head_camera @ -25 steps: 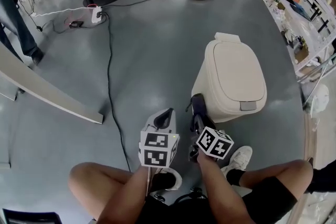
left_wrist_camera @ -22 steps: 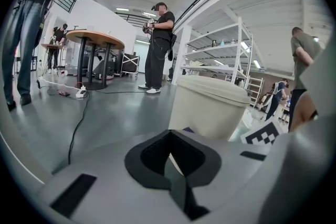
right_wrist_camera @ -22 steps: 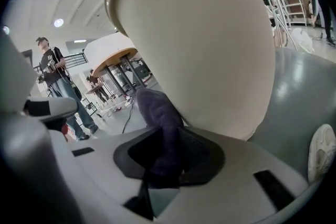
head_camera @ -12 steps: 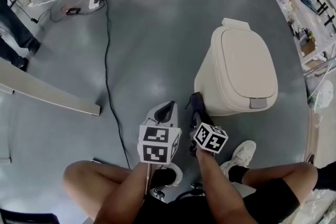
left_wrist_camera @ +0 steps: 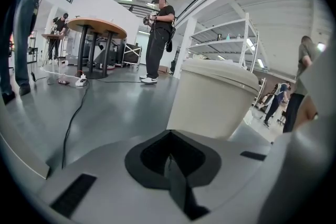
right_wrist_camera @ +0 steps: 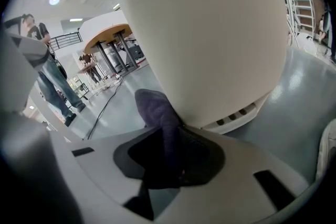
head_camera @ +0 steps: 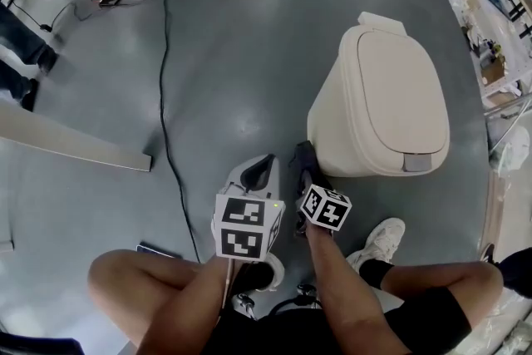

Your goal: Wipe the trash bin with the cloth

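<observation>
Clamping dark cloth [right_wrist_camera: 157,113], right tool [right_wrist_camera: 170,157], cloth's length pointing forward against upright trash bin [head_camera: 391,96], left tool [left_wrist_camera: 169,160] closed, empty.

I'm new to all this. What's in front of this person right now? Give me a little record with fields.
Trash bin: cream, lid closed, standing on grey floor
Cloth: dark purple, against the bin's lower side
Right tongs: shut on the cloth
Left tongs: shut, empty, clear of the bin
Cable: black, on the floor left of the bin
</observation>
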Demonstrator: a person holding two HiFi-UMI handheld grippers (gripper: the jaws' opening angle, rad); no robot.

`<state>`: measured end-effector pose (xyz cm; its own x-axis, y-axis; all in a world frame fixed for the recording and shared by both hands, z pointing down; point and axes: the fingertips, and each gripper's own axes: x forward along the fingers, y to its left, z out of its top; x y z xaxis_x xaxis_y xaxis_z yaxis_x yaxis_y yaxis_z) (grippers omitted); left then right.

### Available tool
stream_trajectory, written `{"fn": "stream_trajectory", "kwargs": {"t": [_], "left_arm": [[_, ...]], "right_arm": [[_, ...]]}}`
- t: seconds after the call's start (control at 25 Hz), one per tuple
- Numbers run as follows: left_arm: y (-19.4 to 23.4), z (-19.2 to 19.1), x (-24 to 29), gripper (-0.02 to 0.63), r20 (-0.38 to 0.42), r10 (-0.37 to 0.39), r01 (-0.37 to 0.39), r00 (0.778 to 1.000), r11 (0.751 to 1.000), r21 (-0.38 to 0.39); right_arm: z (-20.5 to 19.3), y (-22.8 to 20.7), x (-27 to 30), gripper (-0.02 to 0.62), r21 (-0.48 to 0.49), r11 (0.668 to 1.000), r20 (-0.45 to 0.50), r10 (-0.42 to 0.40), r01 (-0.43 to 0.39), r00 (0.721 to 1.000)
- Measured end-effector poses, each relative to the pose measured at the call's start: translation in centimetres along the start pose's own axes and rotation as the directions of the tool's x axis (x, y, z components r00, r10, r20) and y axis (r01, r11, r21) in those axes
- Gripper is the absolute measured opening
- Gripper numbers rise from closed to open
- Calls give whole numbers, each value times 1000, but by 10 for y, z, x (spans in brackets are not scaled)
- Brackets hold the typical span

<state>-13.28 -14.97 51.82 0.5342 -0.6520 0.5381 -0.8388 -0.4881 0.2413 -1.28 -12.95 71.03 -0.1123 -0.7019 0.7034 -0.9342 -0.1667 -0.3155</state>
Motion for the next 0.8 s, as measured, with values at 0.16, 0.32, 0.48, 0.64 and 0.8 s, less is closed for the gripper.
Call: {"fn": "stream_trajectory", "kwargs": {"t": [0.16, 0.32, 0.48, 0.64, 0.8], "left_arm": [[0, -2, 1, 0, -8, 3, -3, 1000, 1000, 13], [4, -7, 3, 0, -20, 11, -11, 1000, 1000, -3], [6, -6, 2, 0, -18, 17, -17, 1000, 1000, 0], [9, -2, -2, 0, -7, 27, -27, 1000, 1000, -2], [14, -4, -5, 0, -22, 55, -54, 998, 999, 3]], "right_arm": [[-4, 2, 8, 94, -6, 1000, -25, -24, 23, 999], [4, 10, 0, 94, 10, 1000, 8, -13, 13, 1000], [18, 25, -17, 94, 11, 1000, 72, 14, -15, 997], [55, 52, -44, 94, 16, 998, 182, 54, -58, 982], [106, 82, -75, 94, 47, 995, 308, 71, -90, 949]]}}
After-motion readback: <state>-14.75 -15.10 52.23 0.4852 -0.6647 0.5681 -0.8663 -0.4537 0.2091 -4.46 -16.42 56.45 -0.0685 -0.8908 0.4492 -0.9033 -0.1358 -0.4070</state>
